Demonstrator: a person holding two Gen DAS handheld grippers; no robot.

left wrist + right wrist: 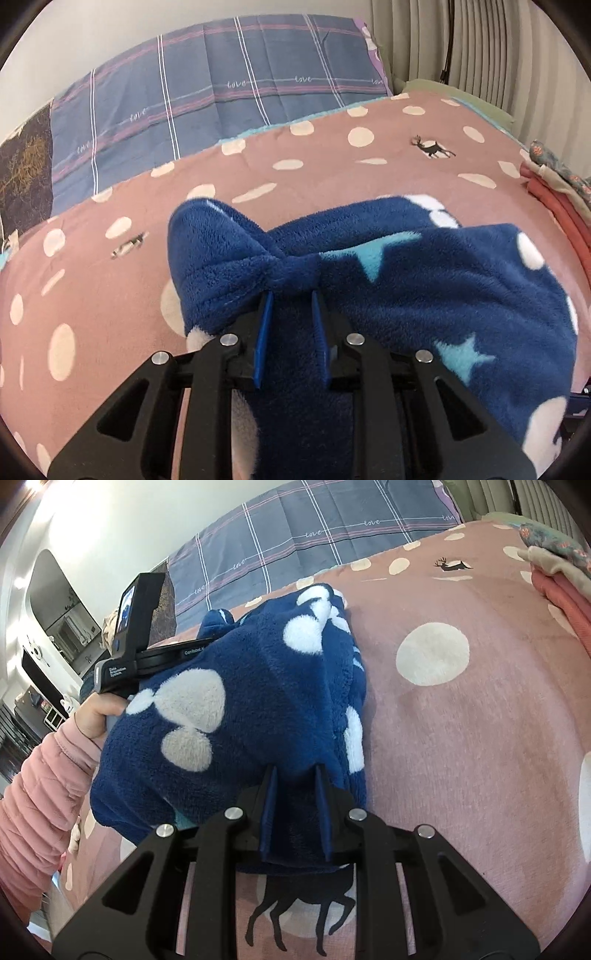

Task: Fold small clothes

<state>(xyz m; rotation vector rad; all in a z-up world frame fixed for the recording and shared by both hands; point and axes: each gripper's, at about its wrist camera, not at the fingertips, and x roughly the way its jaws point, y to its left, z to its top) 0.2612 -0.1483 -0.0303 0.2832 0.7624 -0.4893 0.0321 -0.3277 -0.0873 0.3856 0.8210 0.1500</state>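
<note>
A navy fleece garment (pixel 424 280) with white dots and light-blue stars is bunched up on the pink dotted bed cover (pixel 332 166). My left gripper (pixel 291 295) is shut on a pinched fold of it, and the fabric gathers into pleats at the fingertips. In the right wrist view the same garment (pixel 240 701) hangs lifted off the cover (pixel 461 738). My right gripper (pixel 295 770) is shut on its near edge, with fleece filling the gap between the blue fingers (pixel 267 808). The left hand-held device (pixel 129 635) shows behind the garment at the left.
A blue plaid pillow (pixel 207 96) lies along the head of the bed. A stack of folded pink and floral clothes (pixel 561 199) sits at the right edge, also in the right wrist view (pixel 557 583). Curtains (pixel 498 48) hang behind.
</note>
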